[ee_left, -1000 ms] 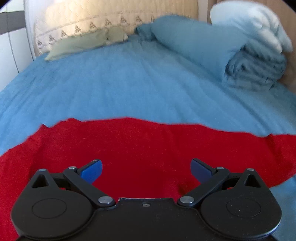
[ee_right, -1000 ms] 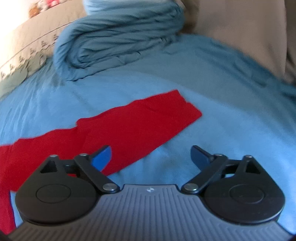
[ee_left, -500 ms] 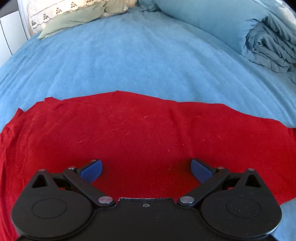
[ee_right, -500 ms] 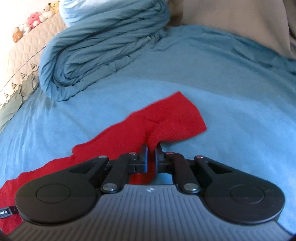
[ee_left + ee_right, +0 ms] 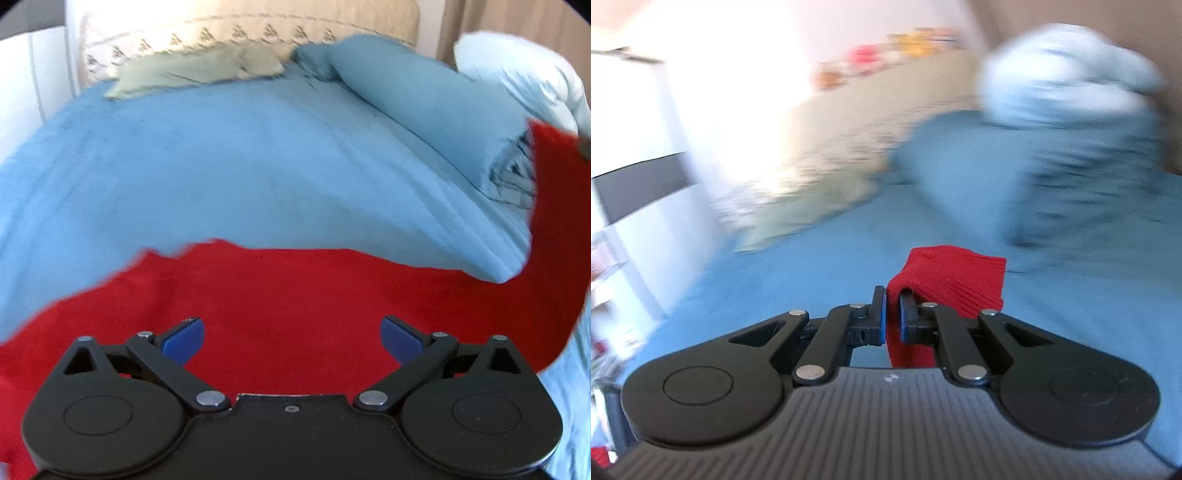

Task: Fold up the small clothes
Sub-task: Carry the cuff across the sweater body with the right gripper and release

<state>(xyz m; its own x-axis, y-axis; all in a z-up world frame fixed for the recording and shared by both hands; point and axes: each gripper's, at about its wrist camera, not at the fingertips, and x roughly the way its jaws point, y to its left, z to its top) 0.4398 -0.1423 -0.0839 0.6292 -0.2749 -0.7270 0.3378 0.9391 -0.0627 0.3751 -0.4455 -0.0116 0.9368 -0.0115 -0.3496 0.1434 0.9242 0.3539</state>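
We see one red knitted garment (image 5: 295, 295) on the blue bed sheet (image 5: 221, 166); our right gripper (image 5: 893, 317) pinches its cuff, our left gripper (image 5: 291, 334) hangs wide above it.

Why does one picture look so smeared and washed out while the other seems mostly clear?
Right wrist view: the background bedding streaks with motion blur and the upper left is blown out white, yet the right gripper and its pinched red garment stay sharp. Left wrist view: only mild blur at the garment's edge, the open left gripper crisp, and the blue bedsheet bulges from fisheye distortion.
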